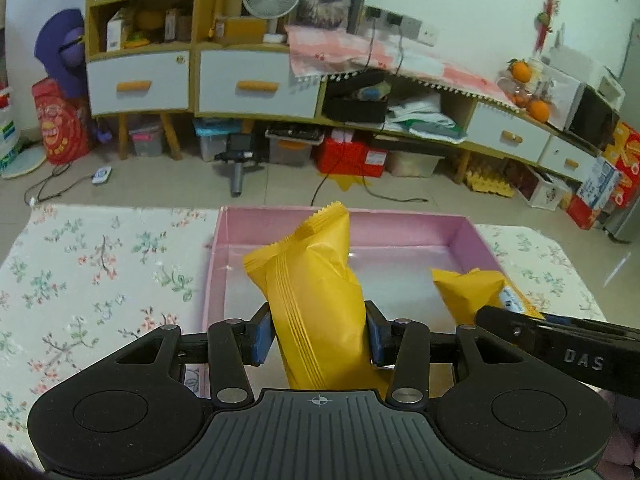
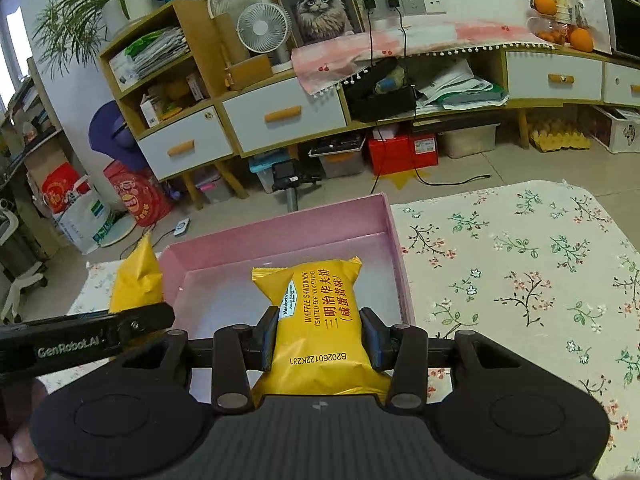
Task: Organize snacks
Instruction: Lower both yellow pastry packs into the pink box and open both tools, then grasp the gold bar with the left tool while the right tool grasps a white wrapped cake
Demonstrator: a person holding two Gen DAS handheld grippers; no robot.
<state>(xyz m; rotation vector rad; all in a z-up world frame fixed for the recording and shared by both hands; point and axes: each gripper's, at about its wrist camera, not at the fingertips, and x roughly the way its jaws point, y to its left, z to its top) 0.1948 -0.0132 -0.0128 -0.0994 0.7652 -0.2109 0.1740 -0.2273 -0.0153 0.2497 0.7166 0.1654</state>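
Note:
A pink box (image 1: 408,222) sits open on the floral tablecloth (image 1: 100,272); it also shows in the right wrist view (image 2: 280,226). My left gripper (image 1: 318,330) is shut on a yellow snack packet (image 1: 316,288), held upright over the box's near left part. My right gripper (image 2: 320,334) is shut on a yellow waffle sandwich packet (image 2: 320,312), label up, over the box's near edge. Each view shows the other gripper's packet beside it: the right one (image 1: 472,290) in the left wrist view and the left one (image 2: 138,276) in the right wrist view.
The table's far edge drops to a tiled floor (image 1: 160,184). Beyond it stand cabinets with white drawers (image 1: 256,86), storage bins and cables. Floral cloth extends right of the box (image 2: 520,280) and left of it.

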